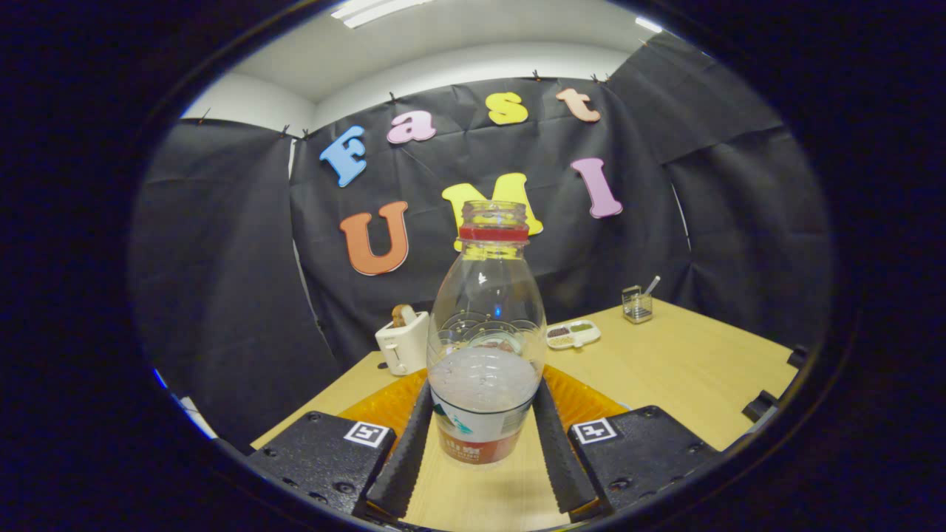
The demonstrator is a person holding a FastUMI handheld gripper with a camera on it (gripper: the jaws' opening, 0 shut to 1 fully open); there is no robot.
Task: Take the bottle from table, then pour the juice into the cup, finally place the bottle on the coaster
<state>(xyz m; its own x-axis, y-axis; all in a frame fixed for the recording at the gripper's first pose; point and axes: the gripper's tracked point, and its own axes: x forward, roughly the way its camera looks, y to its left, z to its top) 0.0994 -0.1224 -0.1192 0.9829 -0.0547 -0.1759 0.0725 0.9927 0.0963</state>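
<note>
Bottle (484, 347) stood upright between the two fingers of the tongs (482, 410), its base on the wooden table (665, 377). Both fingers lay flat against the bottle's lower sides, one on each flank at the level of the label band, so the tongs were clenched on the bottle. The bottle was clear plastic with no cap on; a red ring sat just under its open mouth. Pale cloudy liquid filled roughly its lower third, the surface just above the fingertips. The label around the base showed white, teal and red bands; its text was too small to make out. Just behind the bottle and spreading past both fingers lay an orange ribbed mat, likely the coaster (584, 403); whether the bottle's base touched it could not be told. Beyond the fingers, to the left, stood a white toaster (403, 343) with something brown poking out of its top slot. Beyond the bottle, to the right, lay a small white tray (573, 334) with compartments holding dark and greenish bits. Farther off on the right, near the table's far edge, stood a small clear holder (635, 304) with a pale stick leaning out of it. Black cloth closed the booth behind the table, white ceiling above.
</note>
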